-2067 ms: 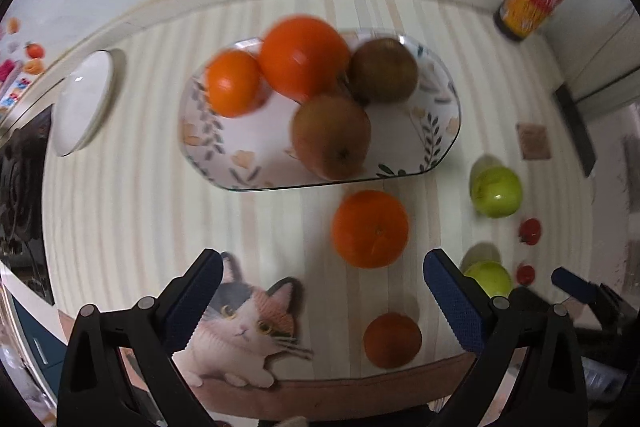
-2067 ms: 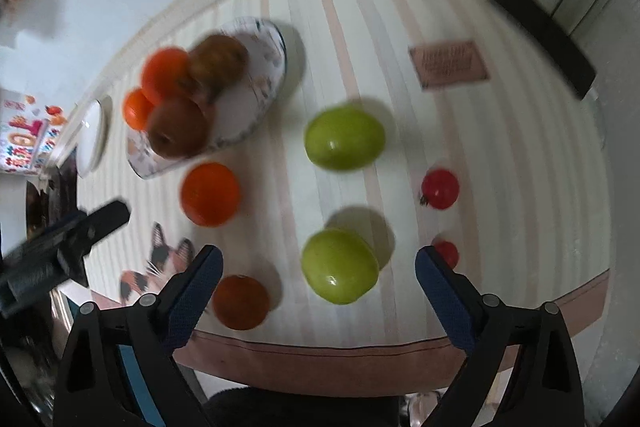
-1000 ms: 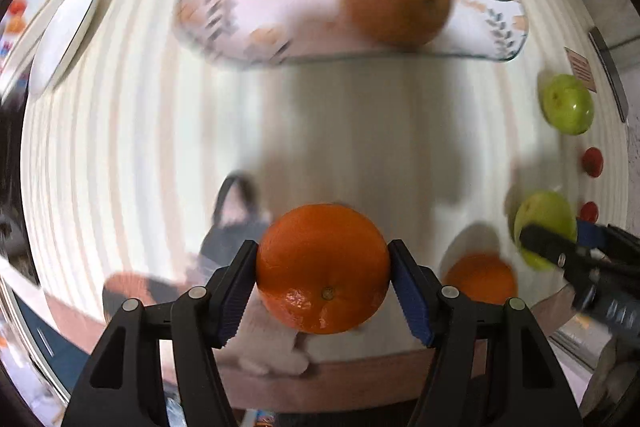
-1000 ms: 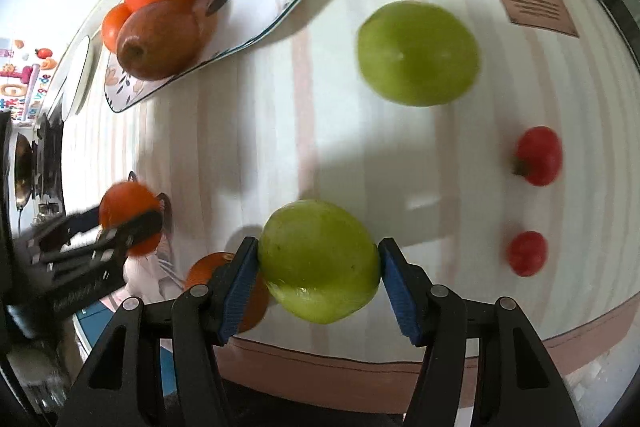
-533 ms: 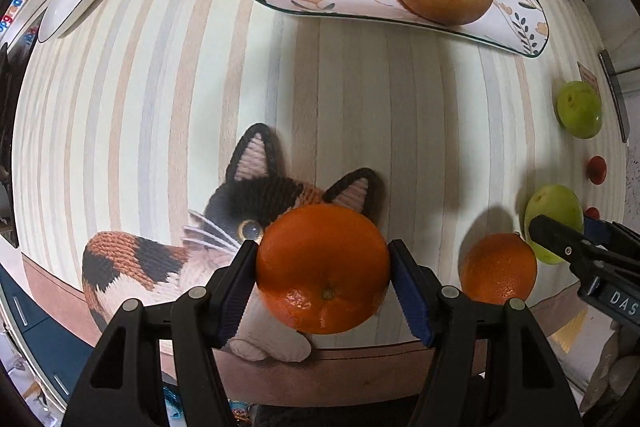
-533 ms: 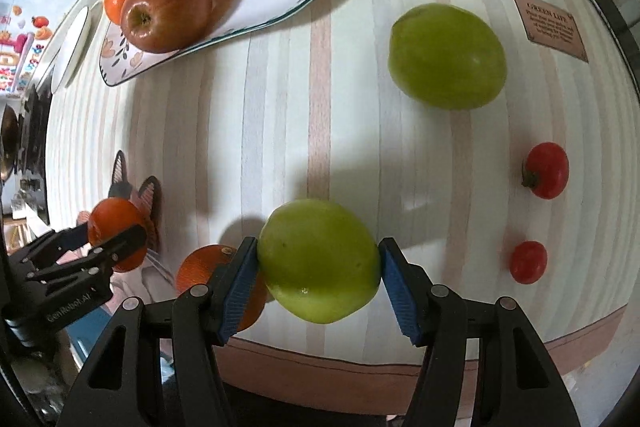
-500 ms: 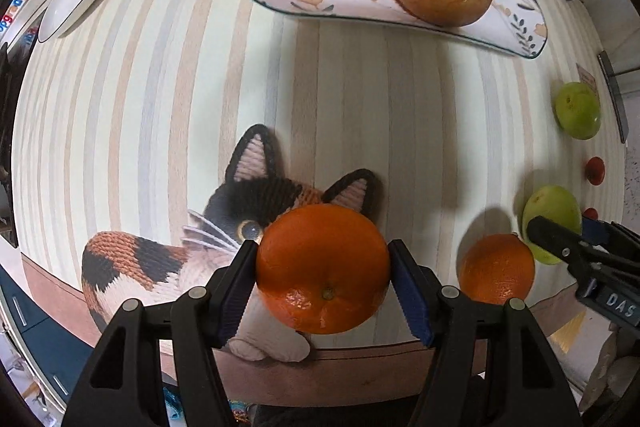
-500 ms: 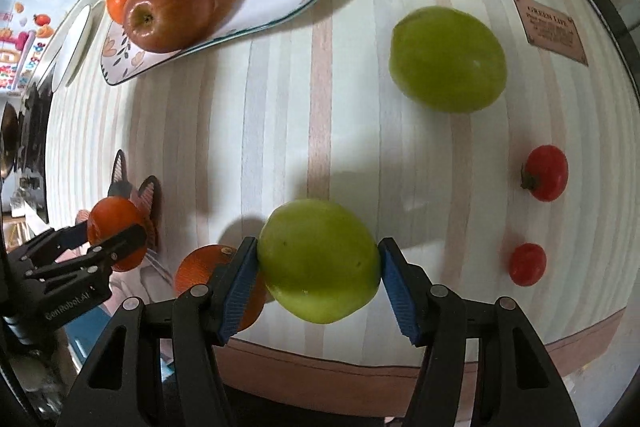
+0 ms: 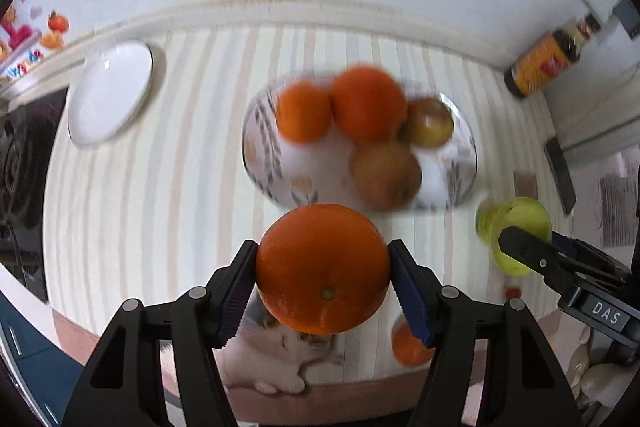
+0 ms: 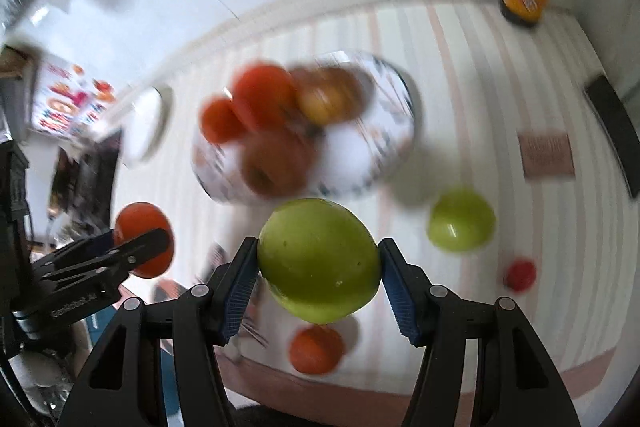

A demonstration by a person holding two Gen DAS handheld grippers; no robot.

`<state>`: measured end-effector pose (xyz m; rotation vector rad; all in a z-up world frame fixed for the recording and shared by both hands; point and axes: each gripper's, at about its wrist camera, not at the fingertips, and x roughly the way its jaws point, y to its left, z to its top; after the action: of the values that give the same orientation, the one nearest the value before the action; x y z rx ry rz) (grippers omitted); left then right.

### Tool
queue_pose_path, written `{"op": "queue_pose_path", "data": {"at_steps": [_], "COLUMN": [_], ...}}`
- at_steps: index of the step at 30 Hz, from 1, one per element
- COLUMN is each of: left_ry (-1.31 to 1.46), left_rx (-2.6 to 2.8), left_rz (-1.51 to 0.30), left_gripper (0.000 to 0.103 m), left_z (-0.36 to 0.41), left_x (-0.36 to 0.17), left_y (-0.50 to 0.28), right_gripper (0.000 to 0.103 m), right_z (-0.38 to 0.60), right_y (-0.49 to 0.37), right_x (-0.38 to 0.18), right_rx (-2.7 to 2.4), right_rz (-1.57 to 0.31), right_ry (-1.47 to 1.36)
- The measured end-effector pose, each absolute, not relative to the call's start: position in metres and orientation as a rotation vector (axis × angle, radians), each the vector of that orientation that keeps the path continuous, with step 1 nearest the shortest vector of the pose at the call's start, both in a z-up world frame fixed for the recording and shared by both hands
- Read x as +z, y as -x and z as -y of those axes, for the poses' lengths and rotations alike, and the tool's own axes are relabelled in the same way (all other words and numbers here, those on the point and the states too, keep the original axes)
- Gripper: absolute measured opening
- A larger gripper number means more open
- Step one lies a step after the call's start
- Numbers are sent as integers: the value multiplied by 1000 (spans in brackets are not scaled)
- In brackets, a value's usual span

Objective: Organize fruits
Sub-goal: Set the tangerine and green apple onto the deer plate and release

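My left gripper is shut on an orange and holds it above the striped table, in front of the patterned fruit plate. The plate holds two oranges and two brownish apples. My right gripper is shut on a green apple, also lifted, near the plate. A second green apple, a small orange and a red tomato lie on the table. The right gripper with its apple shows in the left wrist view.
A white empty dish sits at the far left. A sauce bottle stands at the back right by the wall. A cat-shaped mat lies at the table's front edge. A dark flat object lies at the right.
Both grippers have lifted and tilted up with their fruit; the views now look across the table at the plate and wall instead of down. The background is blurred by motion.
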<state>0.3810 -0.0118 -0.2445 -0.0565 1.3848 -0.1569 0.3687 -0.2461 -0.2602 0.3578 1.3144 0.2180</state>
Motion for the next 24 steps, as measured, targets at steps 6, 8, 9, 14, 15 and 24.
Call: {"op": "queue_pose_path", "data": {"at_steps": [6,8,9,14,15,24], "left_ry": [125,170,191,217,219,171], "left_rx": [-122,-106,-101,-74,-73,-63], "left_rz": [-1466,-1522,-1544,-1617,-1629,-1663], "left_gripper": [63,63,63,63,63,66], "left_z": [8,8,7,9,10,20], "left_x": [-272,-291,-298,-325,-329,-343], "left_y": [-422,-439,-445,-461,-462,-465], "right_gripper": [63,63,63,63,63,86], "right_z": [252,254,254,253,253,255], "right_y": [-418,-429,-432,-441,-442,-446], "right_x": [-287,-304,-312,-344,-348,-361], "right_rx": [166,142,129,93,85,68], "right_rz": [-1356,-1386,-1401,-1462,-1470,-1498], "right_ry": [-466,-479,-487,-536,-546,-574]}}
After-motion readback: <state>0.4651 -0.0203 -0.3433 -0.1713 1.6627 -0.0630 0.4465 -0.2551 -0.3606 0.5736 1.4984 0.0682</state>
